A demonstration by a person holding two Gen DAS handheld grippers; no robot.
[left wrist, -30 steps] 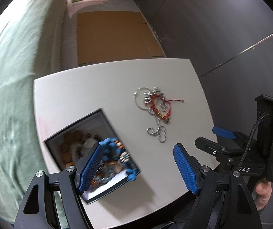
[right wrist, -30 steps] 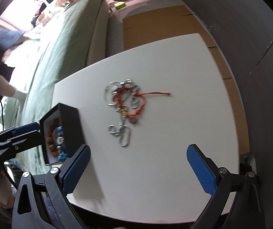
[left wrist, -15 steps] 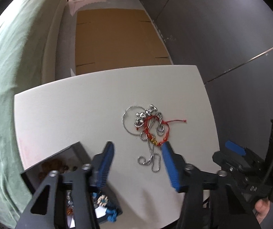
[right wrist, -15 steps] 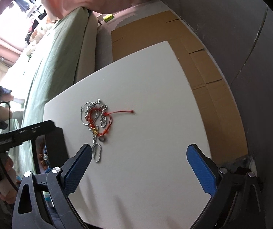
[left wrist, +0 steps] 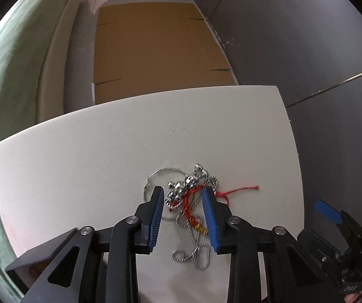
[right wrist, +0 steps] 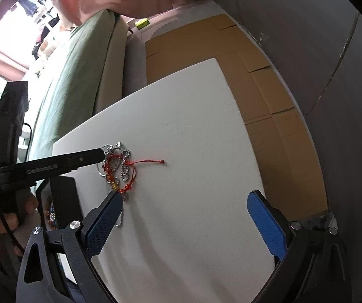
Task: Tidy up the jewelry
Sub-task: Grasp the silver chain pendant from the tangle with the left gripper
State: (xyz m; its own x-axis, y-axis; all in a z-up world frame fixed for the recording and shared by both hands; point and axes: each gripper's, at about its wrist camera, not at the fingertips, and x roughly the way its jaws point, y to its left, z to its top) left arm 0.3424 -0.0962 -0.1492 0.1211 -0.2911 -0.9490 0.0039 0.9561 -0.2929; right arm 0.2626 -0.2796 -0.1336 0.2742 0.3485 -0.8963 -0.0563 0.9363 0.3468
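The jewelry tangle (left wrist: 193, 202) lies on the white table (left wrist: 105, 151), near its right half, a red cord bracelet (left wrist: 188, 202) knotted up with silver ball chains (left wrist: 196, 255) and a thin hoop (left wrist: 155, 176). The left gripper (left wrist: 182, 197) points steeply down right over it, jaws straddling the tangle's upper part; they have just been closing, with the cord and beads between them, but the pads do not look pressed on anything yet. The tangle's long axis runs toward the camera, along the fingers, so the jaws close across it. The right gripper (right wrist: 184, 202) hangs wide open, empty, beside the tangle's near end. The black box (right wrist: 63, 202) sits left of the pile.
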